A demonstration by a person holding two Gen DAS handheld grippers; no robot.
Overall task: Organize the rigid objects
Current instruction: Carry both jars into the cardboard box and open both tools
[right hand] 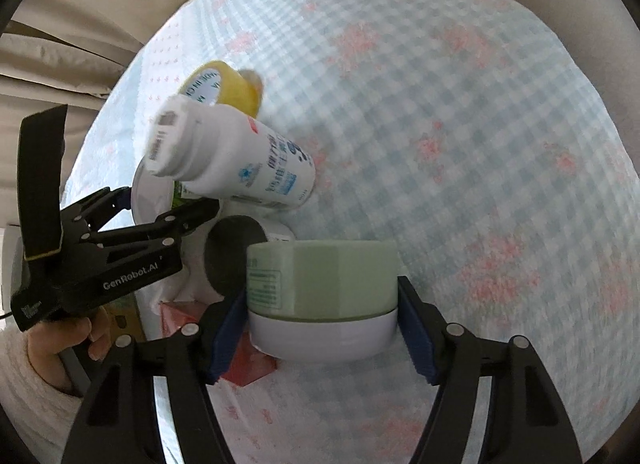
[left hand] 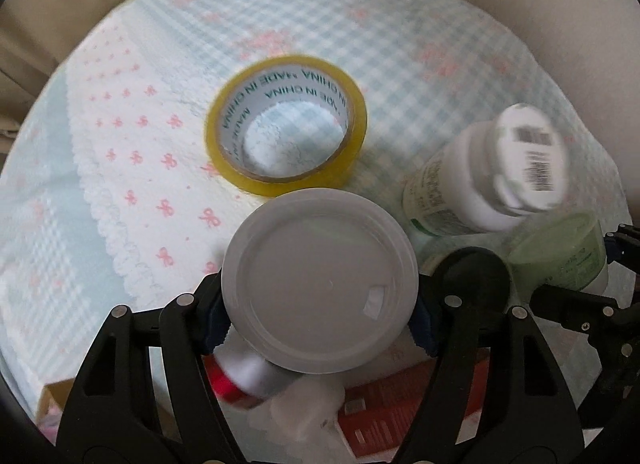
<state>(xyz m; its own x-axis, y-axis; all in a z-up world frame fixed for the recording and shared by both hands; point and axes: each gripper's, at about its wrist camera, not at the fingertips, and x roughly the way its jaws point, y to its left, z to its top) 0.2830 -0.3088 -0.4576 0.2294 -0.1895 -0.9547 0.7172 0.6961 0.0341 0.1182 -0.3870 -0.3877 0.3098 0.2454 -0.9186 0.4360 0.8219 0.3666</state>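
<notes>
Clamping a round grey-lidded white jar (left hand: pixel 320 284) between its blue pads, the left gripper (left hand: pixel 320 324) points steeply down over the table (left hand: pixel 400 44), which carries a blue-checked cloth with pink bows. The right gripper (right hand: pixel 322 328) pinches a pale green square-lidded white tub (right hand: pixel 322 292). Beside them, a white plastic bottle (right hand: pixel 236 156) with a barcoded cap leans tilted, near a yellow roll of adhesive tape (left hand: pixel 286 126) lying flat on the cloth.
</notes>
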